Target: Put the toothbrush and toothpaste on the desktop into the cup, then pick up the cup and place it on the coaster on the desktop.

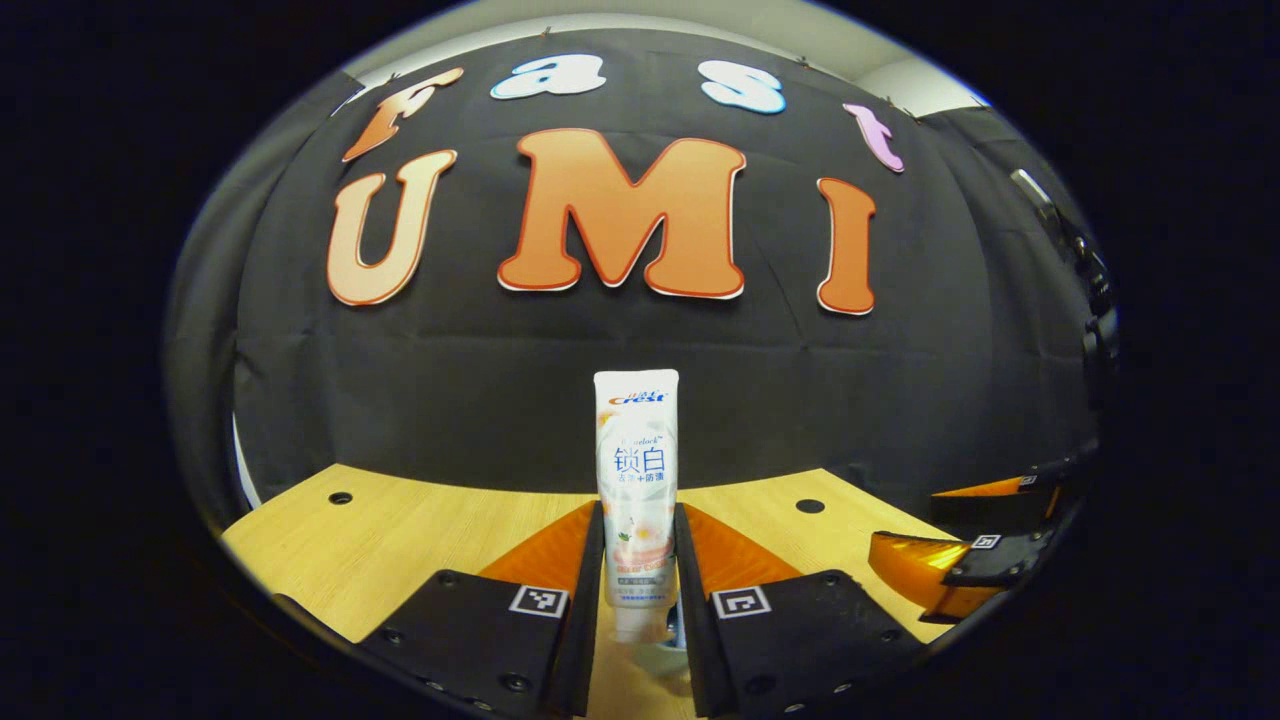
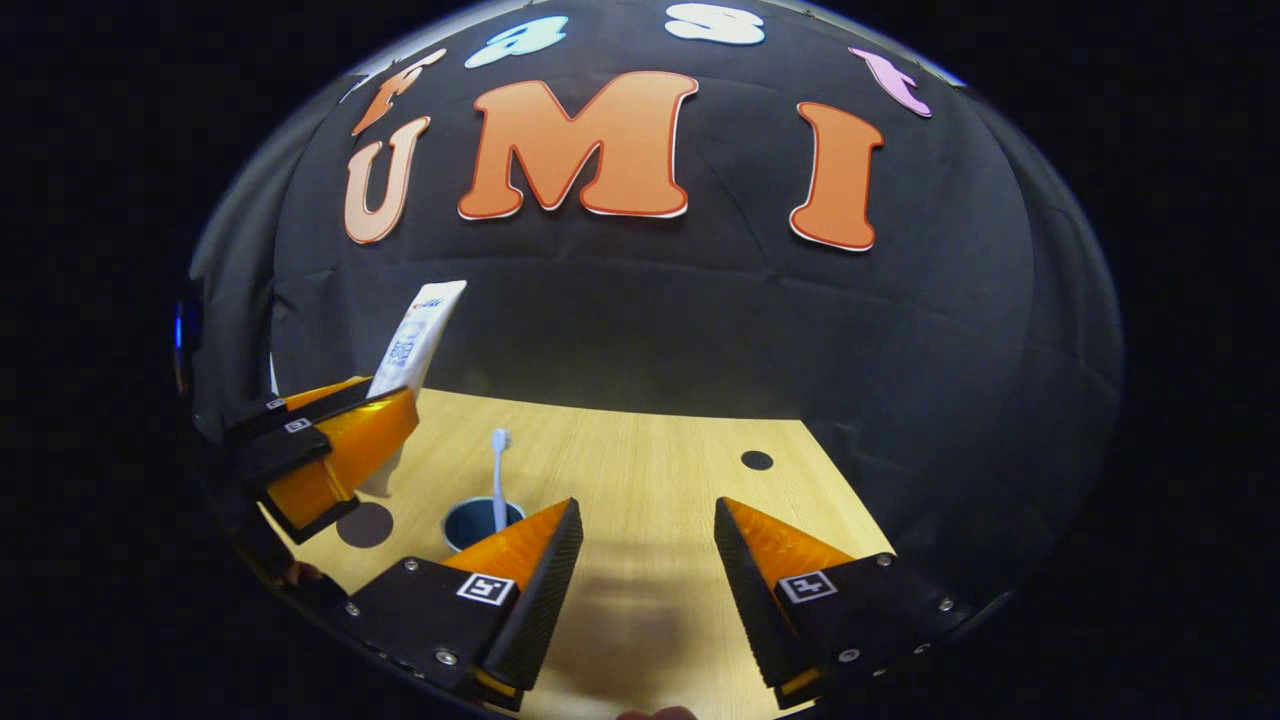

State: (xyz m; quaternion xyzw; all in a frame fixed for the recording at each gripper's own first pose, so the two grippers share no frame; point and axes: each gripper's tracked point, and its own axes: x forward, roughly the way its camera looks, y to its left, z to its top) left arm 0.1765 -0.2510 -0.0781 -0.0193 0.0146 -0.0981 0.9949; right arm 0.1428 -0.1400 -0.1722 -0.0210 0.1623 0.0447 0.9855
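While the left gripper (image 1: pixel 640 585) holds the toothpaste (image 1: pixel 637 490) upright between its two fingers, cap end down and flat crimped end standing high above the tips, the right gripper (image 2: pixel 648 560) hangs over bare worktop (image 2: pixel 650 470) with its fingers wide apart and nothing between them. Seen from the right gripper view, the cup (image 2: pixel 480 522) sits just beyond the tip of that gripper's left-hand finger, with the toothbrush (image 2: pixel 498 478) already standing in it, head up, and the tube is carried above and to the far side of it. The risk, by this judgement, lies in the descent — the tube's cap could catch the cup's rim or knock the toothbrush, tipping the cup, since the opening looks narrow and is partly taken. A grip low on a soft tube may also let it swing or slip. A dark round disc (image 2: pixel 365 524), probably the coaster, lies on the worktop beside the cup, under the left gripper; nothing else crowds the path — apart from the small holes (image 2: pixel 757 460) in the board.
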